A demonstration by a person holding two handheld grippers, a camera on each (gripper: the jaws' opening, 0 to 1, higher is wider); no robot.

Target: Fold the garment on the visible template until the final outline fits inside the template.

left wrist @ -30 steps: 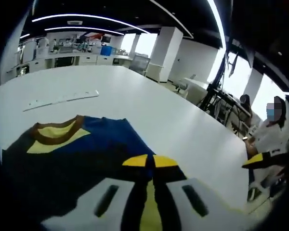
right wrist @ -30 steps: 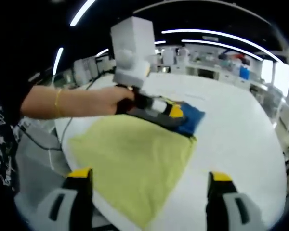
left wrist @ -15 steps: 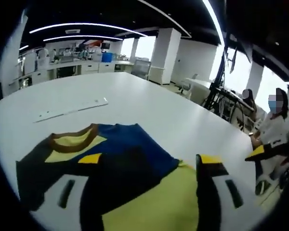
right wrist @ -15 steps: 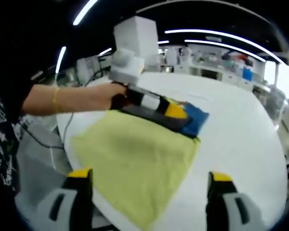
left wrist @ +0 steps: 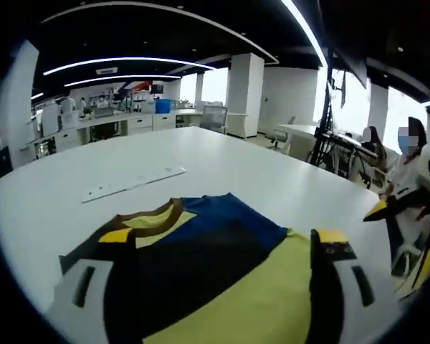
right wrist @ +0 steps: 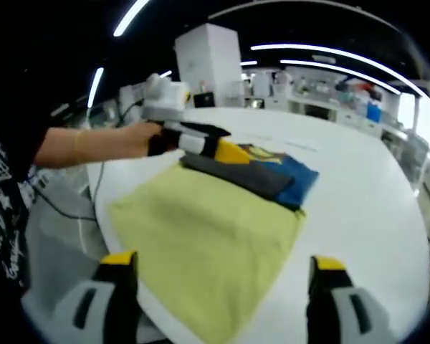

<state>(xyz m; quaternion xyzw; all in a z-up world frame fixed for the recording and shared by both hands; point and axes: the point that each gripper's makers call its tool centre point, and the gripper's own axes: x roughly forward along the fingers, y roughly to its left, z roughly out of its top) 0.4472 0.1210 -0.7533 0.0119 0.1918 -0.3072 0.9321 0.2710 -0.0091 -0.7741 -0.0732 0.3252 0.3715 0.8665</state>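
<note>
A folded garment (left wrist: 201, 247), dark blue and black with a yellow, brown-edged collar, lies on a yellow-green cloth mat (left wrist: 272, 290) on the white table (left wrist: 222, 168). My left gripper (left wrist: 222, 244) is open just above the garment, one jaw on each side, holding nothing. In the right gripper view the garment (right wrist: 276, 178) lies along the far edge of the mat (right wrist: 208, 229). There a hand holds the left gripper (right wrist: 222, 147) at the garment's left end. My right gripper (right wrist: 222, 266) stands open over the mat's near edge, empty. It also shows at the right edge (left wrist: 400, 236) of the left gripper view.
A long white strip (left wrist: 132, 183) lies on the table beyond the garment. The person's forearm (right wrist: 93, 143) reaches in from the left. Another person (left wrist: 408, 154) sits beyond the table's right edge. Cables (right wrist: 57, 208) hang off the table's near-left side.
My left gripper was shut low over the garment a second ago. It has opened and drawn back and up. The right gripper has stayed open in place.
</note>
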